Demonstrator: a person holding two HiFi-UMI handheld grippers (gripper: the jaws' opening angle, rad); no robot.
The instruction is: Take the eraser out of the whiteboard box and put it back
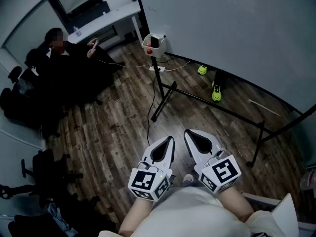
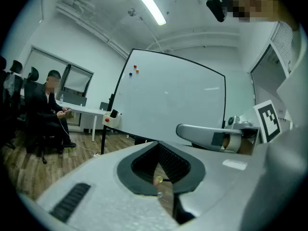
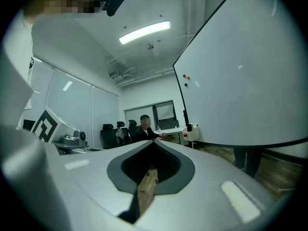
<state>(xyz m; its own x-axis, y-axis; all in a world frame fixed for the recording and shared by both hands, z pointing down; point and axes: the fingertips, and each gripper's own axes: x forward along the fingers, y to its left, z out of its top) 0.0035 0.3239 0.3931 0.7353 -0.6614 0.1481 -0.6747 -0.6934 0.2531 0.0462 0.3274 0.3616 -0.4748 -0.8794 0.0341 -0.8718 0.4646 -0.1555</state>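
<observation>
The whiteboard [image 1: 222,33] stands on a black frame at the right. A small white box [image 1: 154,43] with a red dot hangs at its left end, and a dark eraser [image 1: 154,41] stands upright in it. Both grippers are held close to the person's body, far from the box. The left gripper [image 1: 169,140] and the right gripper [image 1: 188,133] are side by side, shut, with nothing between their jaws. In the left gripper view the shut jaws [image 2: 156,144] point toward the board, with the box [image 2: 111,119] small at left. The right gripper view shows its tips [image 3: 153,143] together and the box [image 3: 193,133] far off.
A person in dark clothes [image 1: 64,58] sits at the left by a white desk [image 1: 108,16]. Black office chairs [image 1: 44,167] stand at lower left. A cable [image 1: 153,102] runs over the wood floor. Yellow-green shoes [image 1: 216,92] show behind the board's black stand legs [image 1: 212,102].
</observation>
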